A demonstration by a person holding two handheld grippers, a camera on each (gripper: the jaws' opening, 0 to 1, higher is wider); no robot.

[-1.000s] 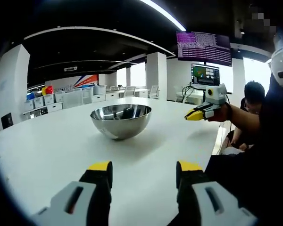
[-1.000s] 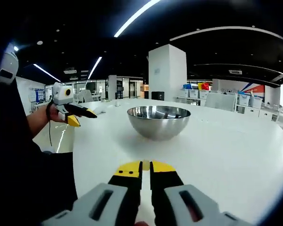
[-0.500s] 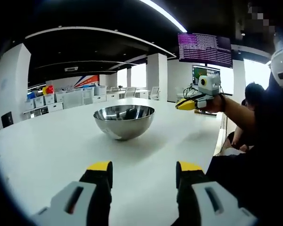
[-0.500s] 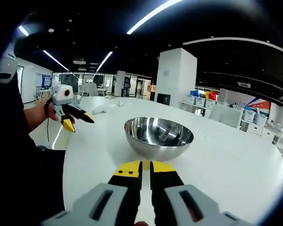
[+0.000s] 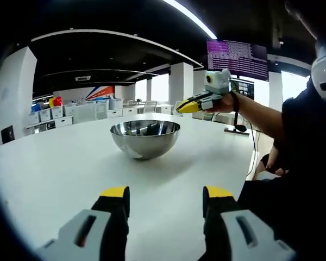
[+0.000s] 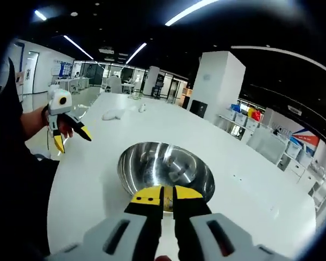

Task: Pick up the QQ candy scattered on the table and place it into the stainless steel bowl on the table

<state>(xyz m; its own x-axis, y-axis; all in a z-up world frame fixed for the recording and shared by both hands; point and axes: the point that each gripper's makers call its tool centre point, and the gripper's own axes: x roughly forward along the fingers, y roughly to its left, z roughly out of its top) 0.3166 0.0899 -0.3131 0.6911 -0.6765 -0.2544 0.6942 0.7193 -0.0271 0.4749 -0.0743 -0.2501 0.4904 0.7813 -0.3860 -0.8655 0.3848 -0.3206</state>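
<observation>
tabletop (image 6: 87, 163): white, broad | stainless steel bowl (image 6: 165, 171): upright near the tabletop's middle, pale pieces inside, too blurred to name as QQ candy | right gripper (image 6: 165, 194): above the bowl's near rim, jaws nearly together, a small pale bit between the tips | left gripper (image 5: 165, 200): low over the tabletop, short of the bowl, jaws wide apart, holding nothing

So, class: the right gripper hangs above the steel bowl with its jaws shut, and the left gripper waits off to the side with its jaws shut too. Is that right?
Not quite. The left gripper has its jaws open, a wide gap showing between them in the left gripper view. The rest holds: the right gripper hangs above the steel bowl with its jaws shut.
</observation>
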